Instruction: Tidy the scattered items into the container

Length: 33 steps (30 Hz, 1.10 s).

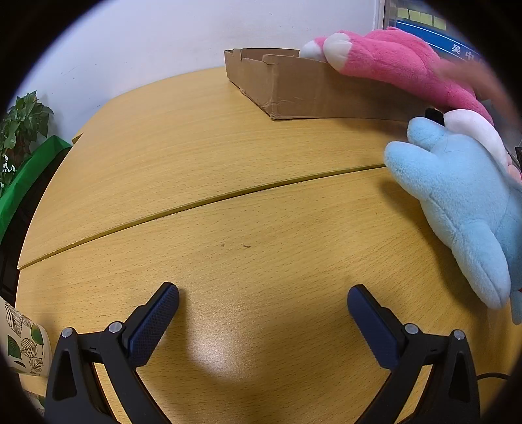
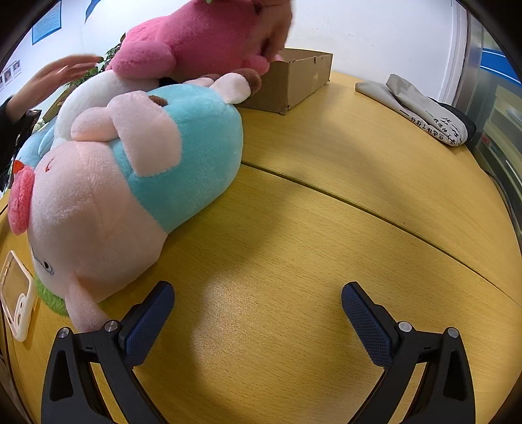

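1. Far left, the left gripper [image 1: 263, 301] hovers low over bare bench [image 1: 228, 163], fingers [image 1: 156, 319] spread wide and gripping nothing; nothing within its reach yet.
2. Moving right, the cardboard box [image 1: 293, 94] sits at the back of the bench near the wall; a pink plush [image 1: 391, 62] is draped over its near rim, and a bare hand [image 2: 274, 29], blurred, is on that toy; best to wait until the hand clears.
3. Next comes the blue-and-pink pig plush [image 2: 137, 169], lying on its side on the bench just in front of the box, with a white plush [image 2: 98, 88] pressed behind it; its blue rump shows at the right edge of the left view.
4. Right gripper [image 2: 257, 300] is likewise released and empty, its left finger just beside the pig's ear; I'd pinch a narrow part, ear or leg, since the body looks too fat for the span; lift clear, then carry to the box.
5. Far right, folded grey cloth [image 2: 421, 107] lies well apart.
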Available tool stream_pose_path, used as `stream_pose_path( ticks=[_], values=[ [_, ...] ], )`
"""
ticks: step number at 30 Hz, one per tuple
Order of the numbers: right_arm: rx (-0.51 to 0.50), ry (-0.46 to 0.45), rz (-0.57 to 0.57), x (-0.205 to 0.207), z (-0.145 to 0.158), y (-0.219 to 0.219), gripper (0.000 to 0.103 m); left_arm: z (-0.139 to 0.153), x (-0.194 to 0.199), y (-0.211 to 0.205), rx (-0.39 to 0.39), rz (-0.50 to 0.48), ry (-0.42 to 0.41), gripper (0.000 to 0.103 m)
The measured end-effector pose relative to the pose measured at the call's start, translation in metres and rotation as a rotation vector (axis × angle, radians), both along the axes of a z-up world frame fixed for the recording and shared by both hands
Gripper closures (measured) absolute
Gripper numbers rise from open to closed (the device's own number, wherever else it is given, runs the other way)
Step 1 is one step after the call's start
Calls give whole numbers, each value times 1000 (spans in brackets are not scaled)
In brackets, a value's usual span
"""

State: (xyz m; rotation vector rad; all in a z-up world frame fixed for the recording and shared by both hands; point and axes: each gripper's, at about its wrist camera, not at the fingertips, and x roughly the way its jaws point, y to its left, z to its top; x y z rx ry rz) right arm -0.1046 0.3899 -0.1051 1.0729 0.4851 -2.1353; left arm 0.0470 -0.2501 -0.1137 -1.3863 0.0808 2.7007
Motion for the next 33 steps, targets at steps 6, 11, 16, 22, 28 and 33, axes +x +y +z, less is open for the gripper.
stream_pose_path(
  ticks=[6,11,16,22,28,33],
  values=[
    [0,1,0,0,0,0,0,-9,17,47,-4,0,-1,0],
    [0,1,0,0,0,0,0,-10,19,48,-3,0,-1,0],
    [0,1,0,0,-1,0,0,-8,27,57,-4,-1,-1,0],
    [0,0,0,0,-1,0,0,-11,19,49,-4,5,-1,0],
    [0,0,0,0,-1,0,0,-12,12,45,-5,8,-2,0],
    [0,0,0,0,-1,0,0,-12,14,47,-4,7,-1,0]
  ],
)
